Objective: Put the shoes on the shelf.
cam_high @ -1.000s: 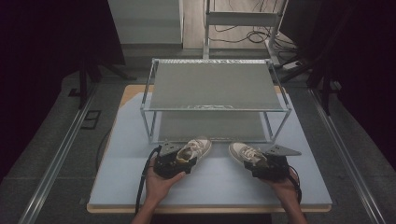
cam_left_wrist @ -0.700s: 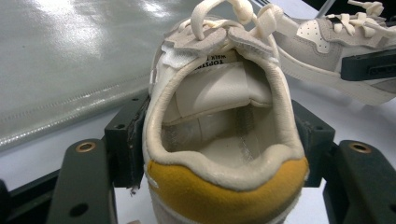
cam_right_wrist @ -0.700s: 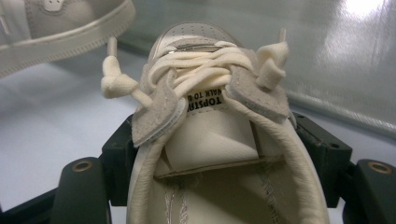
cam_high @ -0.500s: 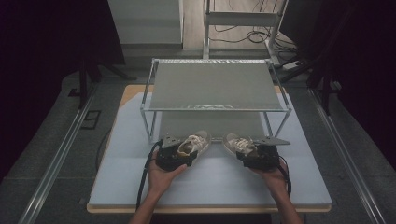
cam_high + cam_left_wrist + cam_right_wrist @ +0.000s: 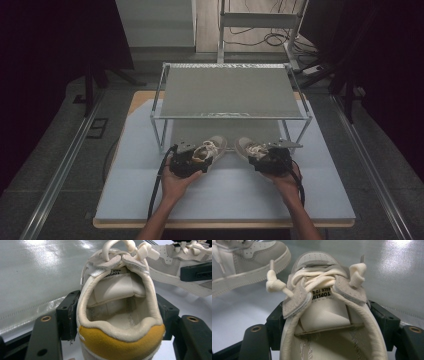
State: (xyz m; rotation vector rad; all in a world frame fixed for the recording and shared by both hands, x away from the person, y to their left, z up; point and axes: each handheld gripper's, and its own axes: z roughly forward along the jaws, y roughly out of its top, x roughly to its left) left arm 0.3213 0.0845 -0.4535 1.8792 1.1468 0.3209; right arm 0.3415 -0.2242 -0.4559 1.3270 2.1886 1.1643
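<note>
Cream sneakers meet toe to toe under the wire shelf [image 5: 232,92]: left gripper [image 5: 186,160] clamps one sneaker [image 5: 207,150], right gripper [image 5: 272,159] clamps the other [image 5: 250,148].

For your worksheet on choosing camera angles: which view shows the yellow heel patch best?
The left gripper view: the yellow heel patch sits close, between the fingers. The high view hides it behind the left gripper; the right gripper view shows shoes from other angles.

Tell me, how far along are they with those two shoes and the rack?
Picking up looks done: the left gripper is clamped on the left shoe at its heel end, and the right gripper on the right shoe. Both toes point at the metal rack. Still to come, probably: setting them on a shelf; neither is there yet.
</note>
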